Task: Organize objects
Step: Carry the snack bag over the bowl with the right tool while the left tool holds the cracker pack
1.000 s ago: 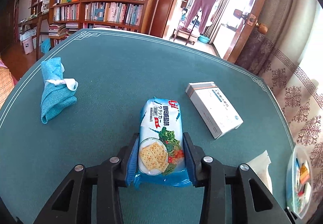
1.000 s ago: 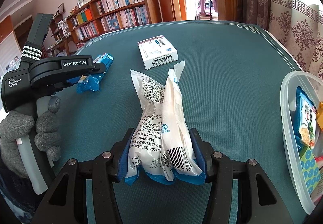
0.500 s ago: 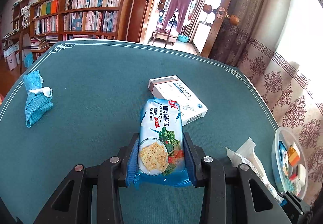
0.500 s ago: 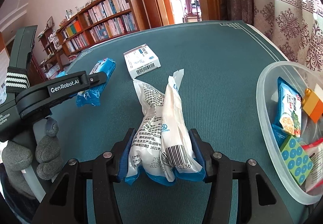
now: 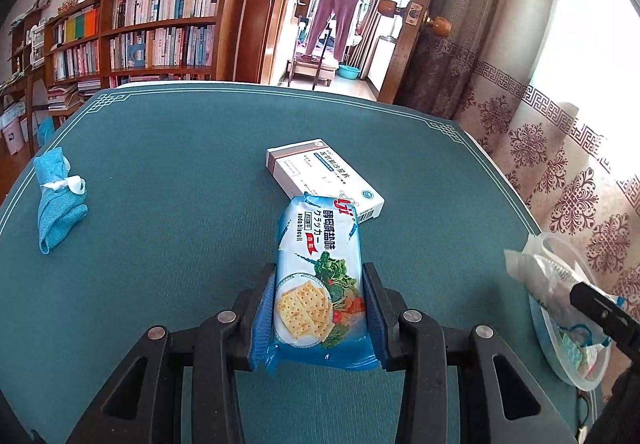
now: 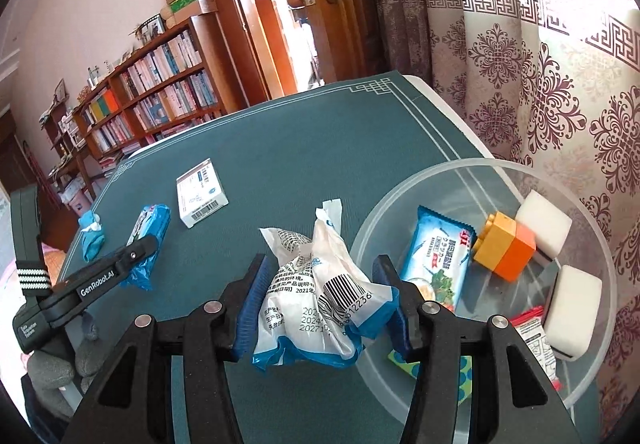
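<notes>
Black tool (image 6: 316, 308) with blue pads (image 6: 250, 304), silver screws; other tool (image 6: 136, 264) lettered "GenRobot.AI"; grey knitted glove (image 6: 56, 364).

Glossy plastic cracker pack (image 5: 319, 276), matt teal cloth tabletop (image 5: 168, 172)

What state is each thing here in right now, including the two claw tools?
Left gripper: shut on cracker pack.
Right gripper: shut on white pouch, beside the bowl.
Clear bowl: open, partly filled.
White box: lying flat, closed.
Blue cloth: crumpled on the table.
Door: open.
</notes>
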The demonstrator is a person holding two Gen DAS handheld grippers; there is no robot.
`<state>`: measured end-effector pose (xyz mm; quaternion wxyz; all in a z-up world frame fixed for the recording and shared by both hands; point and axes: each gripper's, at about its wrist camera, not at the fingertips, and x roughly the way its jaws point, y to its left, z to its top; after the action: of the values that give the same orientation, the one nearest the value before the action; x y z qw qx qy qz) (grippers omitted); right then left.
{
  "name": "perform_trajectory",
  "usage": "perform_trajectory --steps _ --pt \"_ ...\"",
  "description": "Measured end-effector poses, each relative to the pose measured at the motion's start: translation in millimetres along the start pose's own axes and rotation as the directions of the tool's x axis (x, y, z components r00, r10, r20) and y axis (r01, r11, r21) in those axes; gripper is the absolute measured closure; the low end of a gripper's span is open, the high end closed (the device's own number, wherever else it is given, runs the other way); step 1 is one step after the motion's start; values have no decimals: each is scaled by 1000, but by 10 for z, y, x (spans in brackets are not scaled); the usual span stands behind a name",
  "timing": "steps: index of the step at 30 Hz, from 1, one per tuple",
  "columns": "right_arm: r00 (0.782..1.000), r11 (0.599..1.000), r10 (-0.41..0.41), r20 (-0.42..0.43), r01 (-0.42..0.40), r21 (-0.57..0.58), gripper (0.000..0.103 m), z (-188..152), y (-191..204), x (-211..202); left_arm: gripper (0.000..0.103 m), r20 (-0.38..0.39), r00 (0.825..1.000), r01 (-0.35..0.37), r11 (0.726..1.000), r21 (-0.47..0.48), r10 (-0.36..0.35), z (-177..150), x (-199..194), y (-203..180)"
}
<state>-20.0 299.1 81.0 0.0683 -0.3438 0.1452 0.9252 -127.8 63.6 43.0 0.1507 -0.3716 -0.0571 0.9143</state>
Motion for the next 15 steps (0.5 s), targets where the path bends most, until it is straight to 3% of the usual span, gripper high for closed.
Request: perform_trajectory --steps 8,15 --pt "996 997 -75 46 74 9 49 152 -155 -89 60 -6 1000 0 1000 -1 0 -4 14 4" --pt "987 984 -150 65 143 105 49 212 -428 -87 60 -9 1000 -1 1000 -1 1 -7 12 10"
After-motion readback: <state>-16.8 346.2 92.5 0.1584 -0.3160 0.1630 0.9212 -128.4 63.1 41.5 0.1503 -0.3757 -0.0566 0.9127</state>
